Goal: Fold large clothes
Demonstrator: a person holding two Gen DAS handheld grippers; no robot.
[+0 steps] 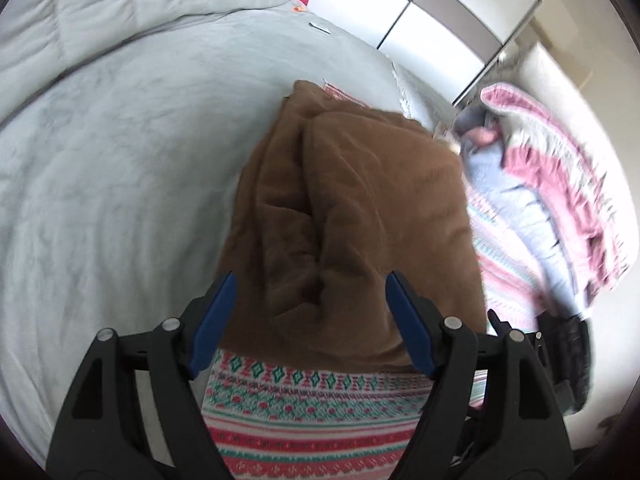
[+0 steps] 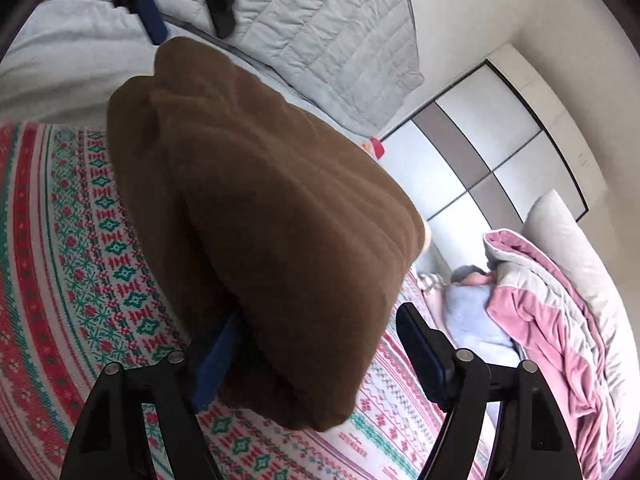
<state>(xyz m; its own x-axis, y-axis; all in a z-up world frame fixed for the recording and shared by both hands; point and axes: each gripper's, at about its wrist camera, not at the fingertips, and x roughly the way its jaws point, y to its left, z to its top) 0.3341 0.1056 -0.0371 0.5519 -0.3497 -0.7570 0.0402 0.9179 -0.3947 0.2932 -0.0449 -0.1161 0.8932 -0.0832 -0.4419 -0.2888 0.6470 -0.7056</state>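
Note:
A brown fleece garment (image 1: 360, 216) lies folded into a thick bundle on a red, green and white patterned blanket (image 1: 312, 412) on the bed. My left gripper (image 1: 310, 300) is open, its jaws wide on either side of the bundle's near end, holding nothing. In the right wrist view the brown garment (image 2: 272, 216) fills the middle, on the patterned blanket (image 2: 72, 240). My right gripper (image 2: 320, 336) is open, its jaws astride the bundle's near end; the left finger (image 2: 216, 364) is partly hidden by the fabric. The left gripper's blue pad (image 2: 150, 16) shows beyond the bundle.
A grey quilt (image 1: 120, 160) covers the bed to the left. A pink and grey duvet (image 2: 560, 320) and a pale blue garment (image 2: 472, 320) lie heaped at the right. A white and grey panelled wardrobe (image 2: 480, 160) stands behind.

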